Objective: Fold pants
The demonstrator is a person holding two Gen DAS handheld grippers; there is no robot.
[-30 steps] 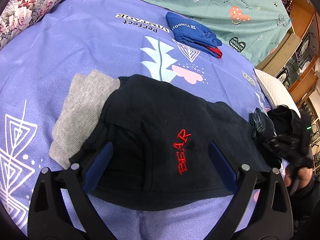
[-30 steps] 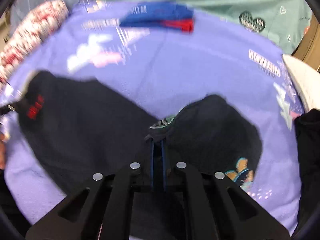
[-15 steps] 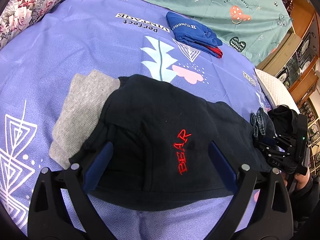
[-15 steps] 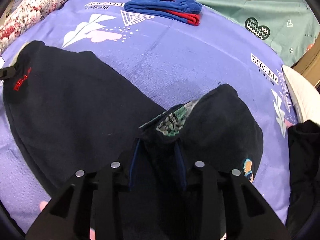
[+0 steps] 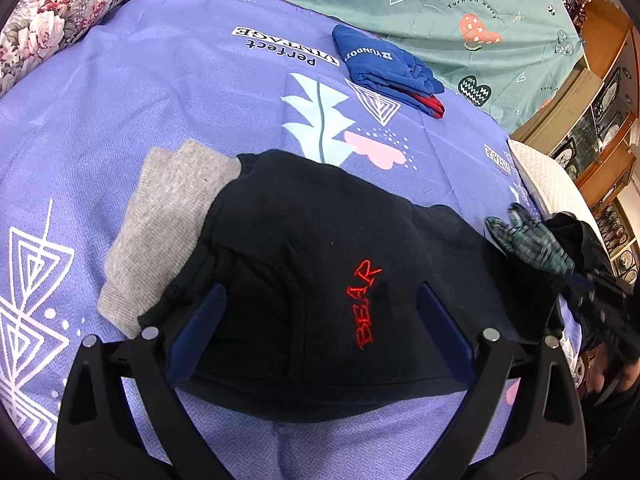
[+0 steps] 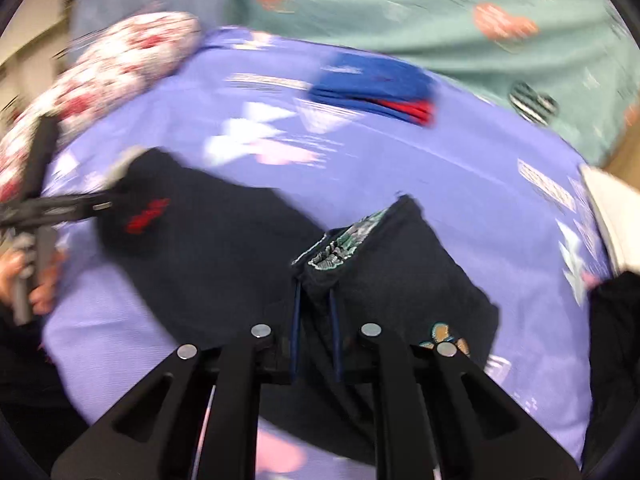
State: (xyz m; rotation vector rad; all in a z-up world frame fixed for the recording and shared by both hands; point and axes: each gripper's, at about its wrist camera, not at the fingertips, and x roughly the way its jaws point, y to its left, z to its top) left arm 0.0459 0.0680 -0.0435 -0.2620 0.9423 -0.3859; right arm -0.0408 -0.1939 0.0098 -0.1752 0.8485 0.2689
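Black pants (image 5: 320,240) with red "BEAR" lettering and a grey cuff (image 5: 168,208) lie on the purple bedsheet (image 5: 160,92). My left gripper (image 5: 320,312) is open, its blue pads low over the pants on either side of the lettering. My right gripper (image 6: 315,312) is shut on the pants' waistband (image 6: 340,248), whose plaid lining shows; it lifts that end a little. In the left wrist view the right gripper (image 5: 576,280) is at the far right with the plaid lining (image 5: 528,240). The right wrist view is blurred.
A folded blue and red garment (image 5: 388,68) lies at the back of the bed. A floral pillow (image 5: 60,20) is at the back left, a green sheet (image 5: 440,8) behind. A white pillow (image 5: 548,184) and dark clothing (image 6: 616,340) are at the right.
My right gripper opened briefly, then closed again on the waistband and is moving with it, lifting the plaid-lined end. My left gripper has stayed open and still.
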